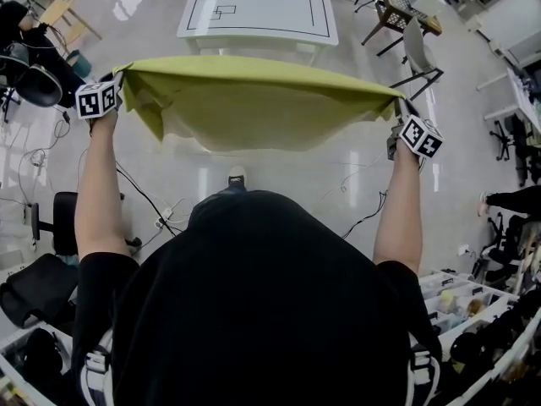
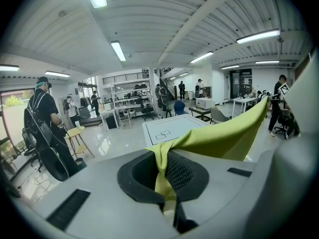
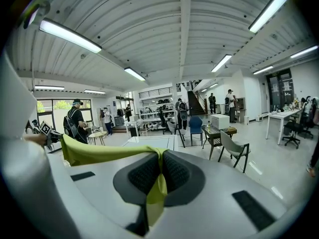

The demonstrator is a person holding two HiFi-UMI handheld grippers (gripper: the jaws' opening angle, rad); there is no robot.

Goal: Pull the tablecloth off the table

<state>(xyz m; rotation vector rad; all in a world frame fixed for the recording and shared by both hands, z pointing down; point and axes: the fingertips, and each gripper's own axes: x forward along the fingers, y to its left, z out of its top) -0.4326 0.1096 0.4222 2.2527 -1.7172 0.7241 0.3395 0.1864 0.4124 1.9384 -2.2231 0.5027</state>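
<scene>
Head view looks steeply down over the person's black shirt to a shiny pale floor; both bare forearms reach forward, one at each side of the frame. The left gripper is at the middle left and the right gripper at the middle right, each with its marker cube turned toward the camera; between them the yellow-green tablecloth is stretched in the air across the centre of the frame. Its upper edge runs almost straight from one gripper to the other, a little lower at the right; the rest sags below in soft folds. The white table stands at the top centre, with black lines drawn on its top; the cloth hangs nearer to the camera and apart from it.

Left gripper view shows the jaws closed tight on one corner of the cloth; a narrow bunch of fabric passes between the black pads, a short tail comes out toward the camera, and the cloth leaves to the right of the frame. Right gripper view shows the same kind of grip on the other corner; there the cloth leaves to the left.

A grey chair stands at the upper right; cables lie on the floor at the left; storage bins are at the lower right.
</scene>
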